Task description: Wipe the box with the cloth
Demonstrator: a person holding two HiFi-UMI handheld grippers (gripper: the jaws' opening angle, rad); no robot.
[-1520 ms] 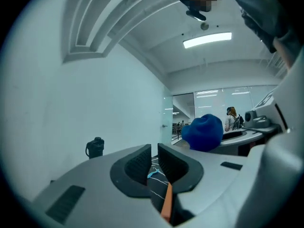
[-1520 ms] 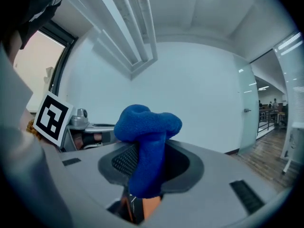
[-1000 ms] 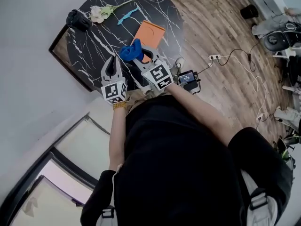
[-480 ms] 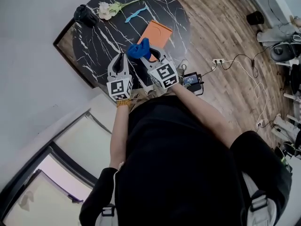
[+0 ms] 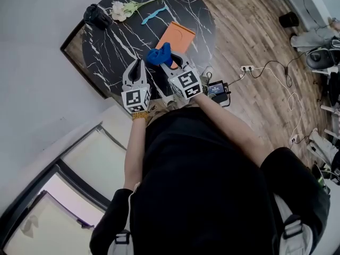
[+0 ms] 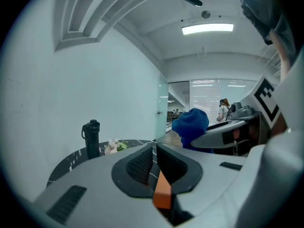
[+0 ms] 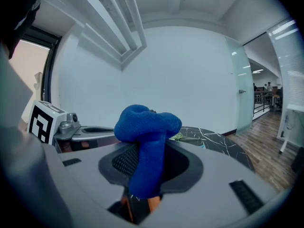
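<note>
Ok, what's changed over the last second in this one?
Hardly anything. The right gripper still clamps the blue cloth by the near corner of the orange box, and its jaws have just closed slightly further on it. The left gripper stays shut and empty beside it. The box, black bottle and flower lie where they were on the table; only the head view's framing shifted a little.

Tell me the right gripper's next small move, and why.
Probably lower the blue cloth forward onto the orange box. The right gripper has just closed its jaws tighter on the cloth, which is held in the air near the box's near edge.
</note>
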